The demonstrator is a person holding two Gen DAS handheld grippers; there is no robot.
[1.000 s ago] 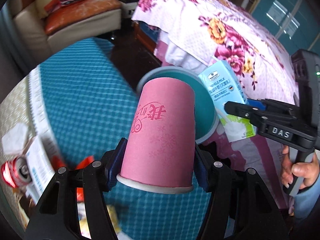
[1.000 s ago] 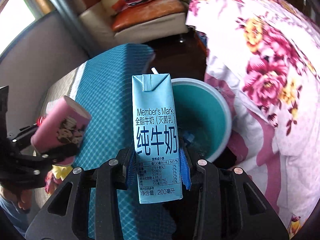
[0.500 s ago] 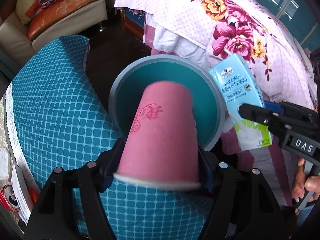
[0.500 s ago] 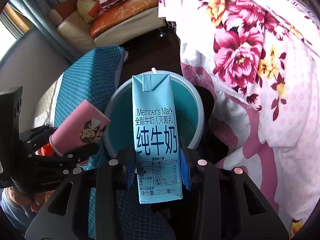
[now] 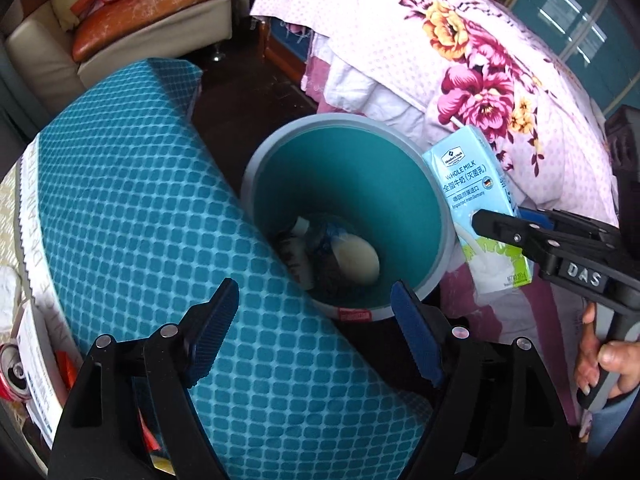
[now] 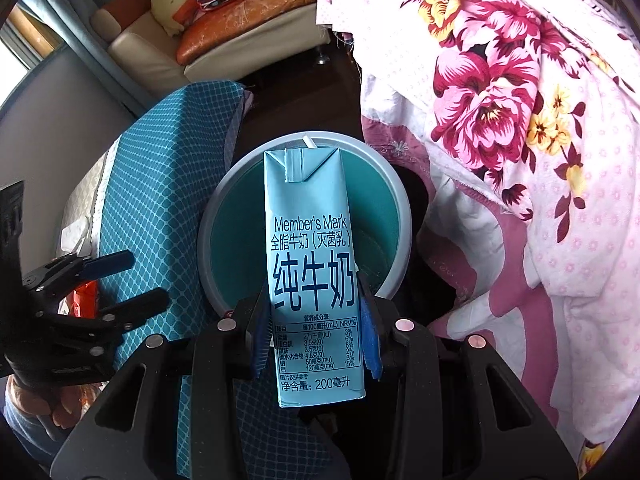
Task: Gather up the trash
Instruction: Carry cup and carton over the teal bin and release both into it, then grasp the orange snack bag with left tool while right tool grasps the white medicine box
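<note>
Right wrist view: right gripper (image 6: 316, 344) clamps the milk carton (image 6: 312, 280) above the bin (image 6: 208, 240).
Left gripper (image 5: 316, 332), just opened, is empty. Centre the carton over the bin's mouth, then release cleanly.

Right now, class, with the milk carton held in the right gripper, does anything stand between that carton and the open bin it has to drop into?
Nothing visible does. The milk carton, clamped in the right gripper, hangs by the bin rim, whose mouth is open. The left gripper, jaws just opened and empty, sits off to the side.
</note>
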